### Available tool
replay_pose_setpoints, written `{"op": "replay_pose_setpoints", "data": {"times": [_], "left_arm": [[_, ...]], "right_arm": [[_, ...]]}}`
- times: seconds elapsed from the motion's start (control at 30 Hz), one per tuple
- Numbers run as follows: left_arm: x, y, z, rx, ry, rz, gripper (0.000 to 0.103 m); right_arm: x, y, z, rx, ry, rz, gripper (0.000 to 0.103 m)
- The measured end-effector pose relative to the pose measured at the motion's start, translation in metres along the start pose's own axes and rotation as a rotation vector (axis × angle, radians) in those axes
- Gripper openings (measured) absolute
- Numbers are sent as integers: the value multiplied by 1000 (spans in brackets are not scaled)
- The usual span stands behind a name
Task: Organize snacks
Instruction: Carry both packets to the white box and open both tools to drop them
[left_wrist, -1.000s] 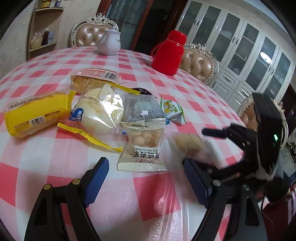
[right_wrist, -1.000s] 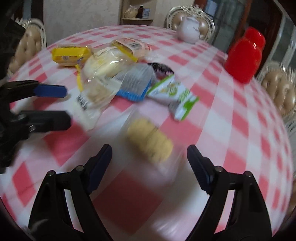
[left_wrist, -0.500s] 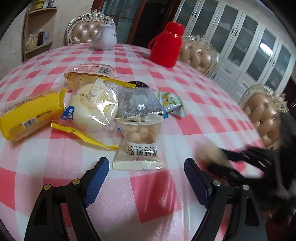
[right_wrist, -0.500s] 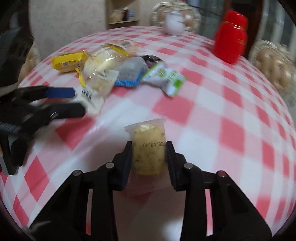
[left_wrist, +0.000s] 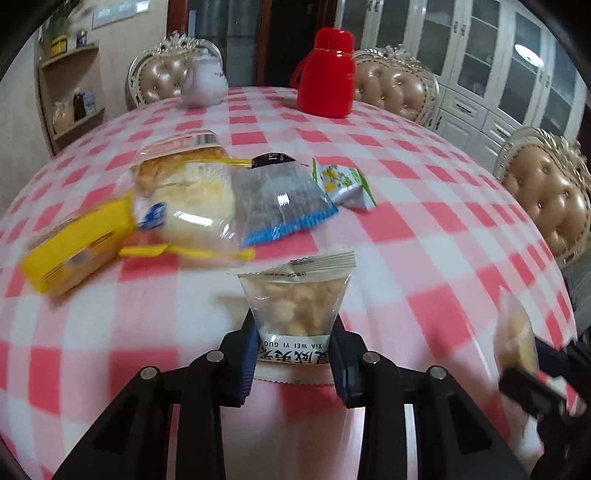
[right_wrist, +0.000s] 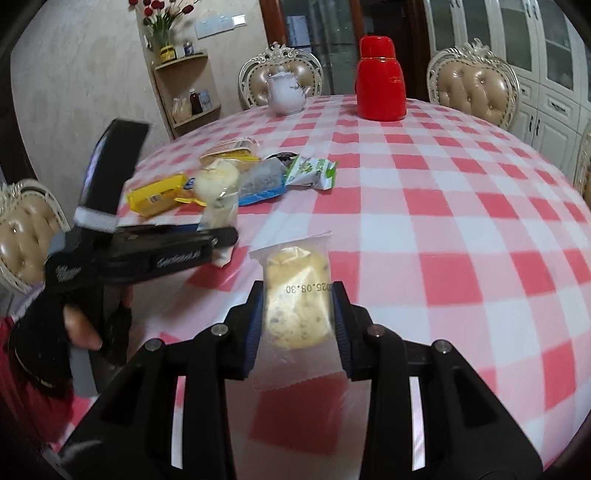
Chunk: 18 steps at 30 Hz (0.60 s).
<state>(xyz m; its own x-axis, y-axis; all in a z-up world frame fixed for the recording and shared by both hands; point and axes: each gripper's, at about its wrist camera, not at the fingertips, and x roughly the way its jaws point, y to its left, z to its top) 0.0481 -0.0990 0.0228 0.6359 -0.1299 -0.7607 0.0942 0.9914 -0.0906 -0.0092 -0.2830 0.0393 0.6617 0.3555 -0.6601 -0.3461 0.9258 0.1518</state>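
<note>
Left wrist view: a clear nut packet is pinched at lower centre by the left gripper, whose jaws have just been closing. A cookie packet is clamped by the right gripper. A snack pile (five packets, apparently) remains unsorted at centre left.

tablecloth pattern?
Pink-red and white checks on the tablecloth, under a glossy clear cover; clearest in the right wrist view.
</note>
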Motion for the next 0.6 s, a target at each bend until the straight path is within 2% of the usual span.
{"op": "replay_pose_setpoints", "data": {"times": [0.2, 0.33, 0.5, 0.6], "left_arm": [[-46, 20, -37, -22, -46, 22, 35], [-76, 37, -62, -15, -84, 61, 35], [-101, 63, -89, -35, -91, 69, 35], [-115, 81, -104, -52, -94, 79, 36]], "right_arm": [[-11, 29, -22, 38, 5, 17, 39], [-14, 53, -39, 62, 12, 42, 39], [-18, 83, -48, 60, 17, 59, 38], [-18, 104, -54, 50, 26, 78, 33]]}}
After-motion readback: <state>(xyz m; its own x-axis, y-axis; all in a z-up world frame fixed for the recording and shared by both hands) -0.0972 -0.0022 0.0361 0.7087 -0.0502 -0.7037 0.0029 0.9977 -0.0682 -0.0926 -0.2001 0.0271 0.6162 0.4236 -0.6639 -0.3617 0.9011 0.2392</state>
